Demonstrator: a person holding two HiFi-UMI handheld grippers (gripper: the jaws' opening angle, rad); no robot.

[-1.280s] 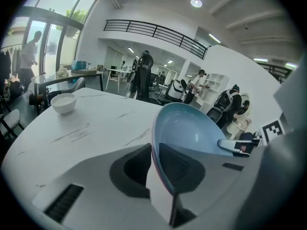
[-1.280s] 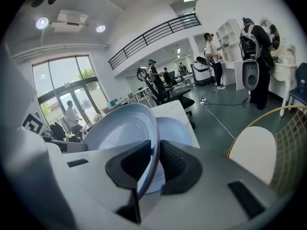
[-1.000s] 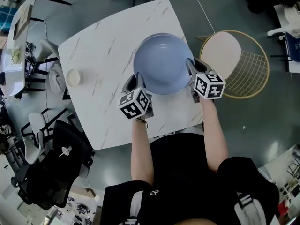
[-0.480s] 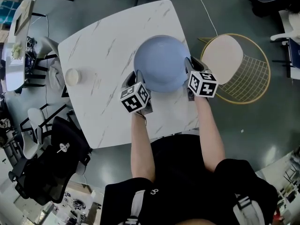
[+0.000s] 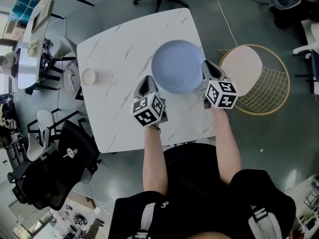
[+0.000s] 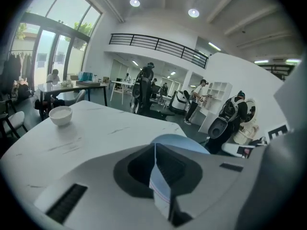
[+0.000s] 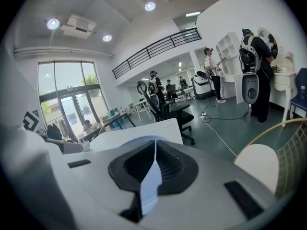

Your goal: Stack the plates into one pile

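A pale blue plate (image 5: 178,66) lies flat on the white marbled table (image 5: 119,49); whether other plates are under it I cannot tell. My left gripper (image 5: 146,82) sits just off the plate's near left rim, and its jaws are shut on nothing. My right gripper (image 5: 207,67) is beside the right rim. Its jaws have just been closing and now meet with nothing between them. In the left gripper view the plate (image 6: 182,141) shows just past the closed jaws of the left gripper (image 6: 154,147). The right gripper (image 7: 154,145) points over the table's far edge.
A small white bowl (image 5: 88,76) stands at the table's left side, also in the left gripper view (image 6: 61,114). A gold wire chair (image 5: 266,86) stands right of the table, and a black office chair (image 5: 55,178) at the lower left. People stand far off.
The plate looked larger and sat between both grippers before; now it lies lower on the table and both grippers are off its rim. The whole view has shifted slightly.
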